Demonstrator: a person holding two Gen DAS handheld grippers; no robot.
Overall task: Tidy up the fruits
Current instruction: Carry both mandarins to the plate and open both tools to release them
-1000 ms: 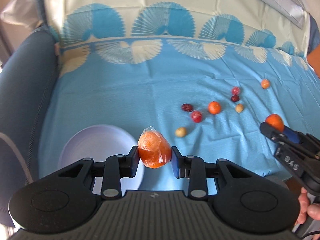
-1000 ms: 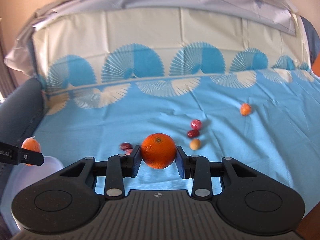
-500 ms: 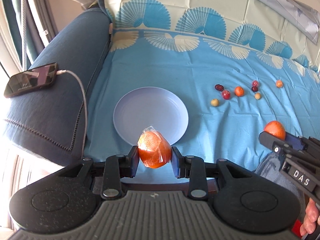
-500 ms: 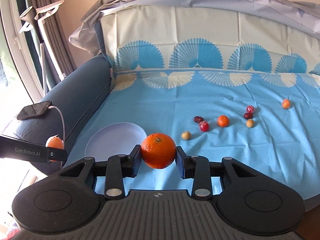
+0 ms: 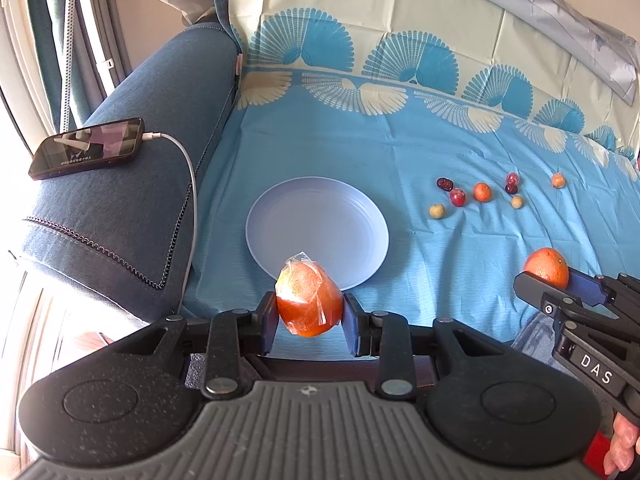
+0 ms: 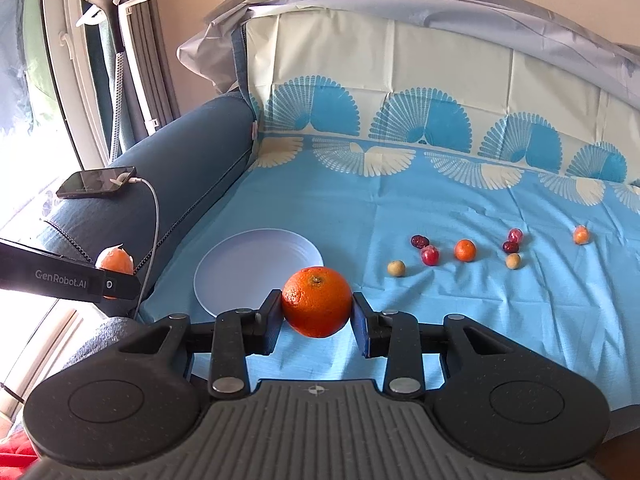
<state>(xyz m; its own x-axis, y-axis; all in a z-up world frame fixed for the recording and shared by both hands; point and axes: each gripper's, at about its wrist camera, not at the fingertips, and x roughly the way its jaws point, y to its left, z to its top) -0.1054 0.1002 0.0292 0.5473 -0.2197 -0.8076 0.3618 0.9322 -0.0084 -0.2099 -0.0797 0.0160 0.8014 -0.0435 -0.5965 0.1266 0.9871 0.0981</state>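
Note:
My left gripper (image 5: 309, 318) is shut on a plastic-wrapped orange fruit (image 5: 308, 300) held just in front of the near rim of the pale lilac plate (image 5: 280, 224). My right gripper (image 6: 317, 314) is shut on a bare orange (image 6: 317, 302), held right of the plate (image 6: 224, 268) near the sofa's front edge. It also shows at the right of the left wrist view (image 5: 547, 267). Several small fruits lie on the blue cloth right of the plate: a small orange (image 5: 482, 192), red ones (image 5: 457, 197) and tan ones (image 5: 437, 211).
A phone (image 5: 86, 148) with a white charging cable (image 5: 192, 184) lies on the blue sofa armrest left of the plate. The patterned cloth (image 5: 400, 152) covers the seat and backrest. A garment steamer (image 6: 108, 12) and window stand at far left.
Both grippers have pulled back and up from the cloth with their fruits still held. The plate, armrest and phone have come into full view.

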